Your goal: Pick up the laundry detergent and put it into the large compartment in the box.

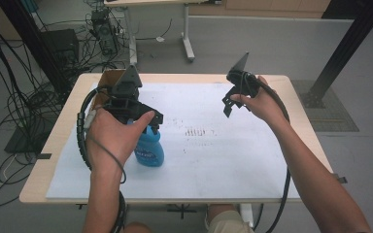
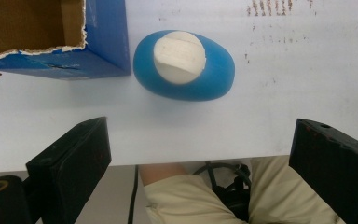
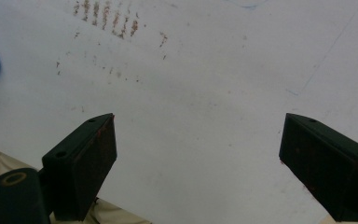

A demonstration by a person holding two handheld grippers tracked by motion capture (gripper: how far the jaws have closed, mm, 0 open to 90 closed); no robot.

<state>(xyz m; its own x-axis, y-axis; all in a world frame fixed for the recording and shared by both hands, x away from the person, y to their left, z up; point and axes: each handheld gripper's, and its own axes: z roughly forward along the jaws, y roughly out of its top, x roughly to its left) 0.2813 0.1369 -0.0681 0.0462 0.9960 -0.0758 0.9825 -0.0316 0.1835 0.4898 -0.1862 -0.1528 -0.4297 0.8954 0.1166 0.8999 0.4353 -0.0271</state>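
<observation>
A blue bottle [image 1: 150,150] with a white cap [image 2: 179,56] stands upright on the white sheet [image 1: 213,160], left of the middle. My left gripper [image 1: 143,119] hovers directly above it and points down, with its jaws wide open and nothing between them. In the left gripper view the bottle [image 2: 214,79] lies ahead of the open left gripper [image 2: 200,158], apart from both jaws. My right gripper [image 1: 230,102] is held in the air over the far right of the sheet. The right gripper [image 3: 198,163] is open and empty over bare sheet.
An open box [image 2: 102,46], blue outside and brown cardboard inside, stands just beside the bottle at the table's far left [image 1: 108,80]. Brown smudges [image 1: 194,132] mark the sheet's middle. Cables and table legs crowd the floor behind the table.
</observation>
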